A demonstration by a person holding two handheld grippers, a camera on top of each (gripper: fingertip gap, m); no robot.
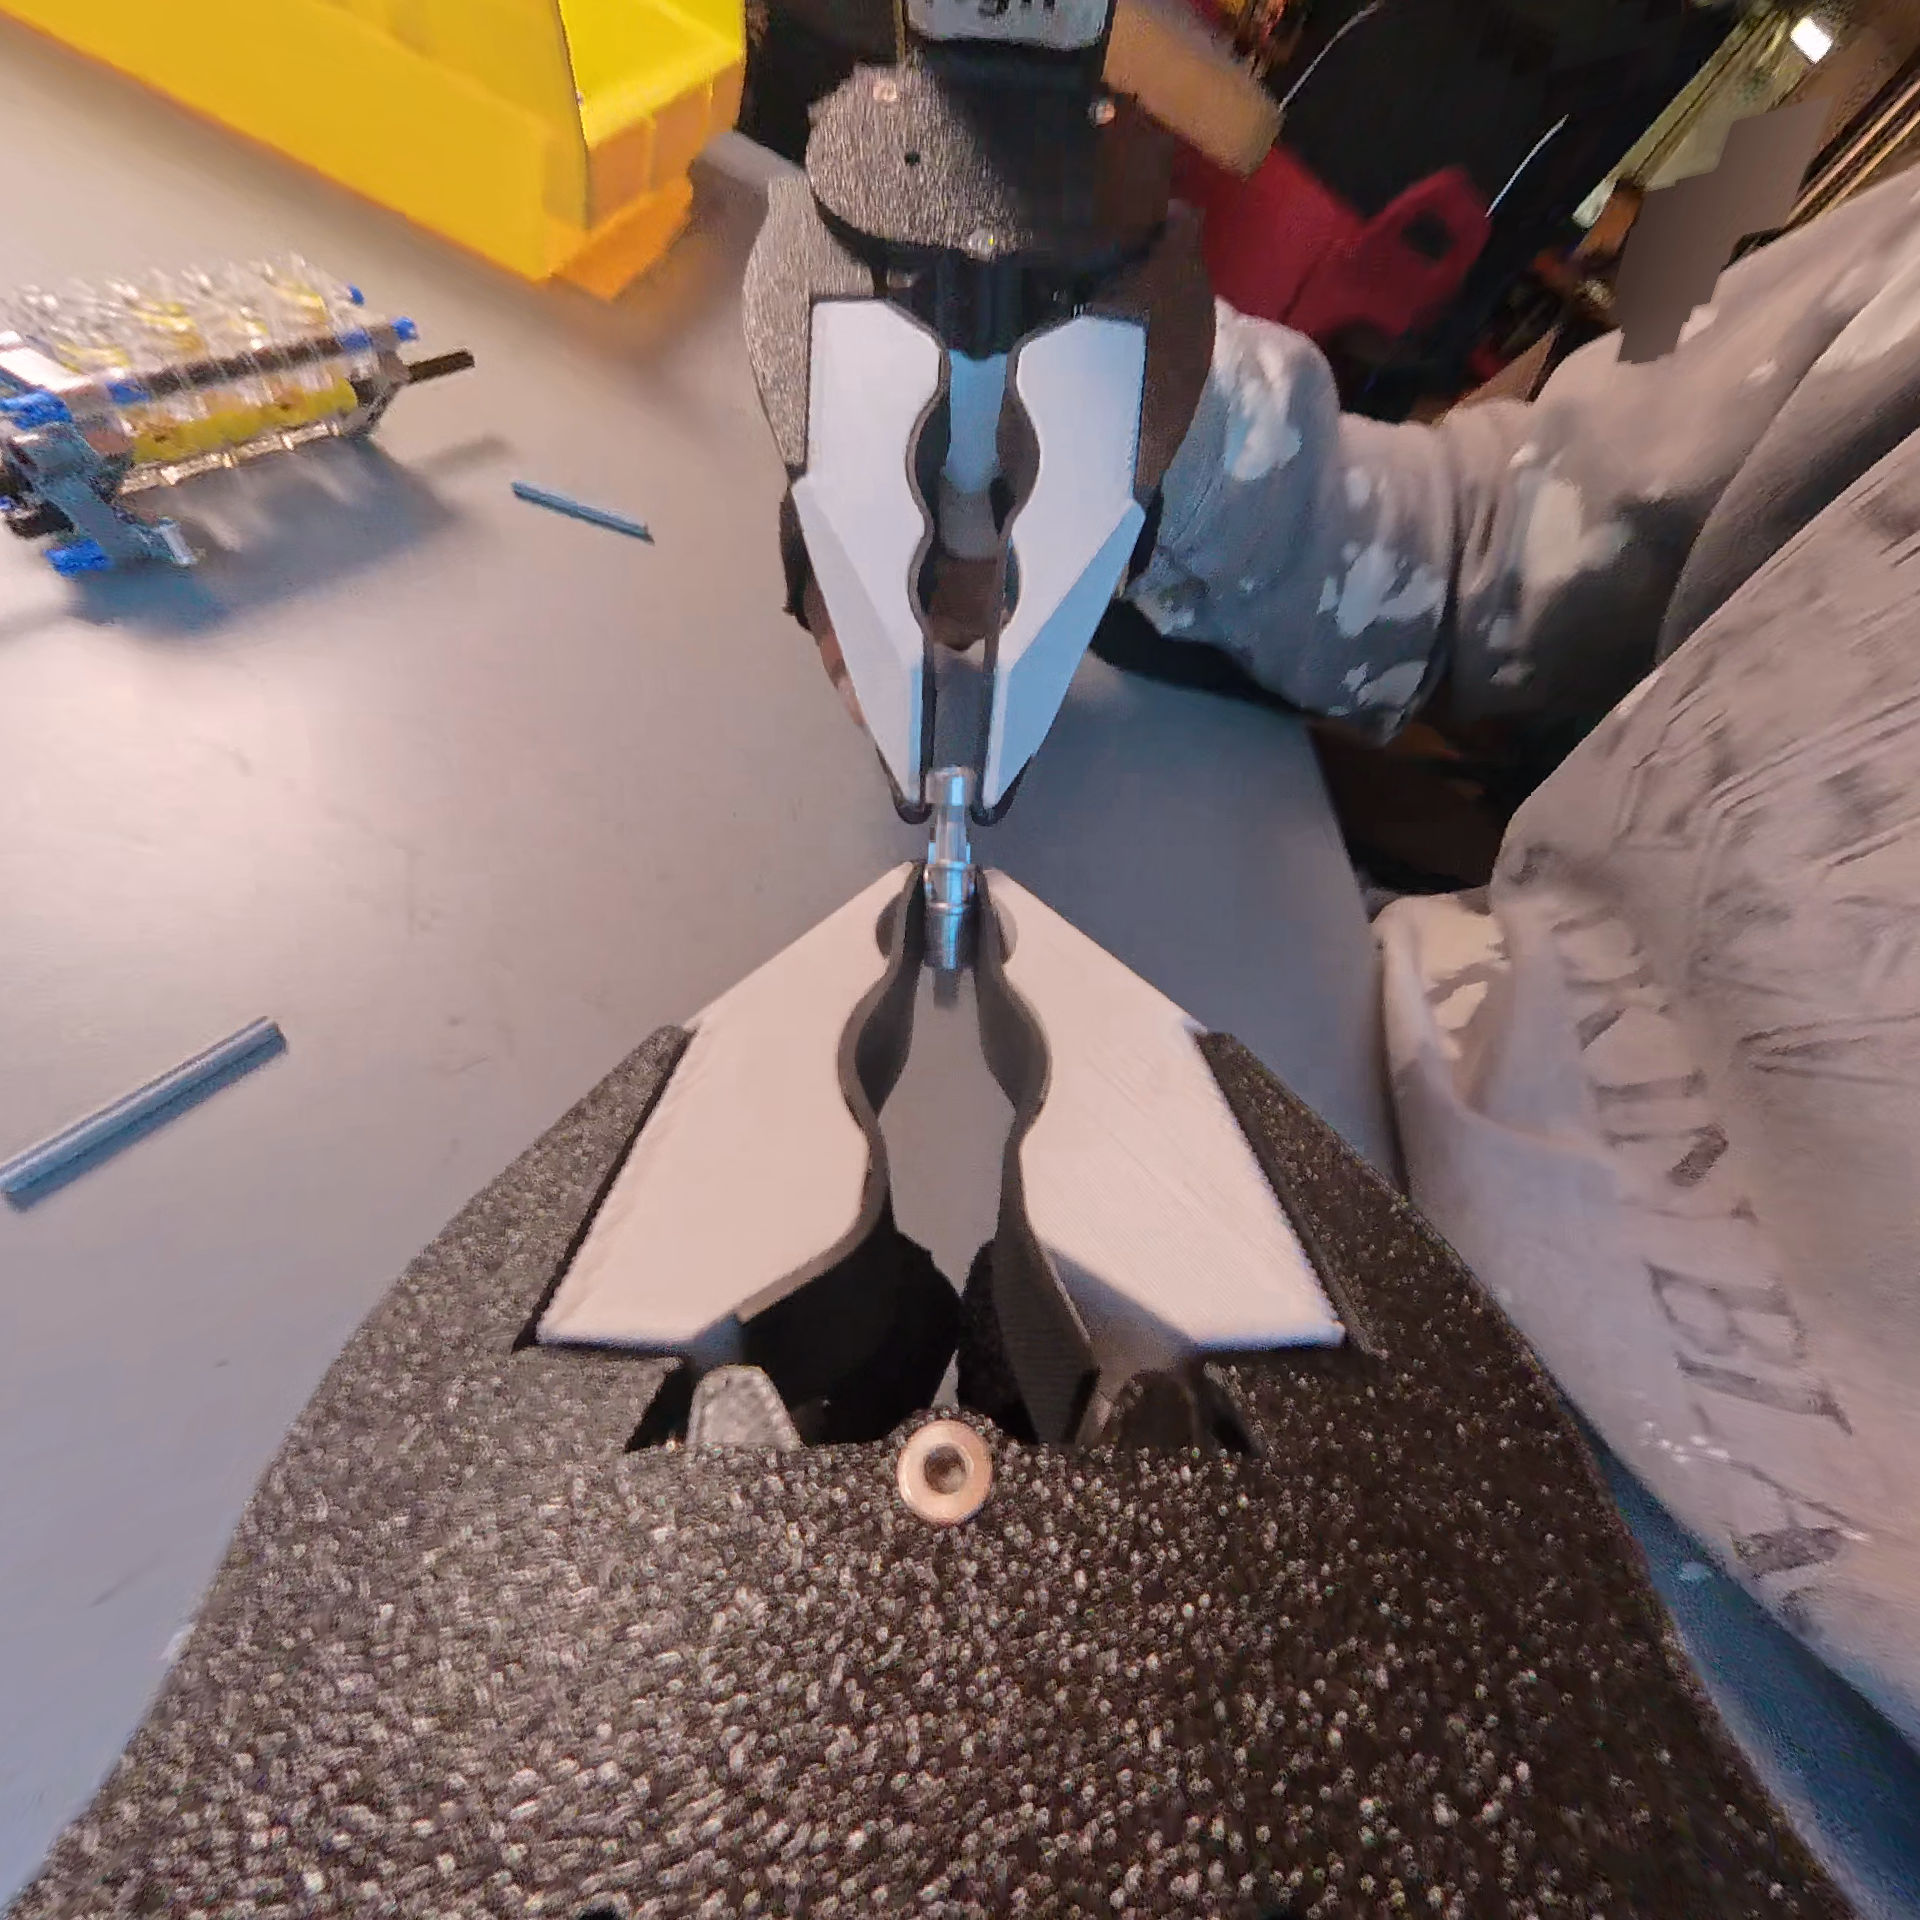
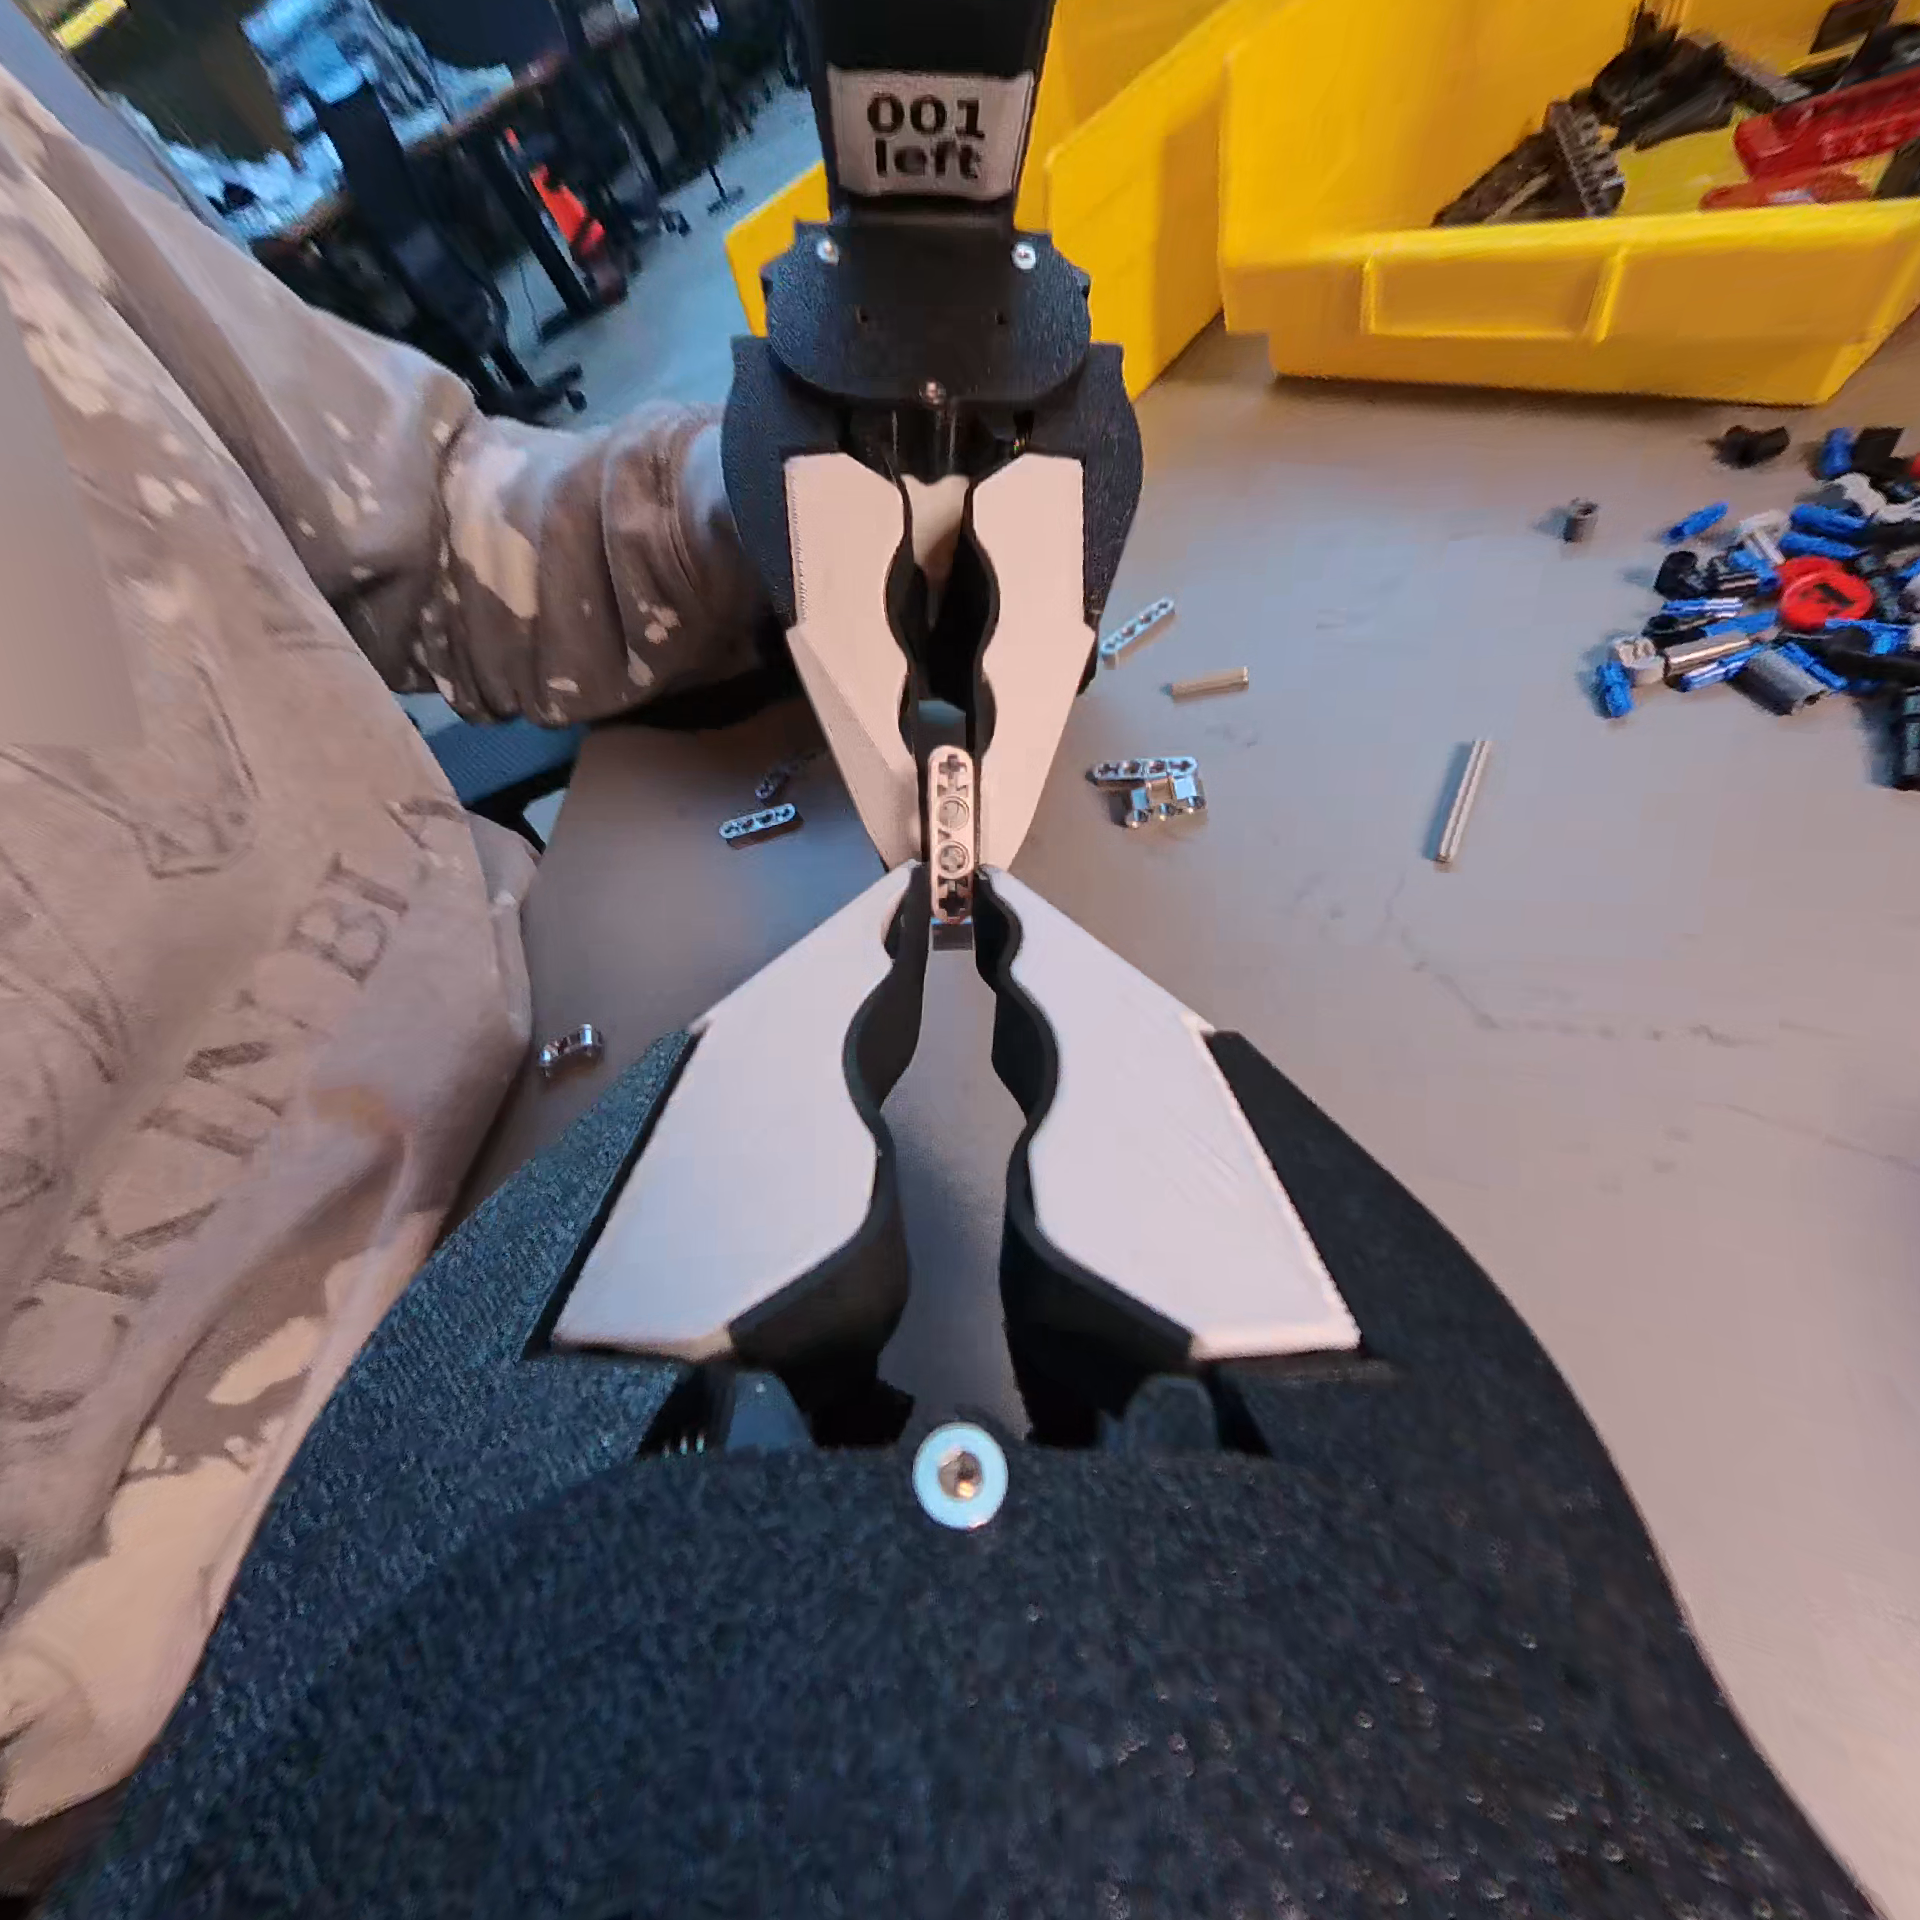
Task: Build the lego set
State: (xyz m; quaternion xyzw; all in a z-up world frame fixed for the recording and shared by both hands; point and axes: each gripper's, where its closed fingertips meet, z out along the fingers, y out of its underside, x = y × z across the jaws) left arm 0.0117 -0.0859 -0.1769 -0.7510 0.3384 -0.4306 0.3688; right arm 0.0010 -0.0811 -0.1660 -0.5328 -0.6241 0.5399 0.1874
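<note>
Both grippers meet tip to tip above the grey tabletop (image 1: 312, 790). The left gripper (image 1: 948, 904) and right gripper (image 2: 951, 883) are each closed on one small grey holed plastic beam (image 2: 954, 831), near the yellow plastic bin (image 2: 1558, 301).

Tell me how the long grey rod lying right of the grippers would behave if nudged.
The grey rod looks straight and stiff, so it likely would not flex. It seems slender and small, probably light. Lying flat on the smooth table, it may slide or roll sideways.
</note>
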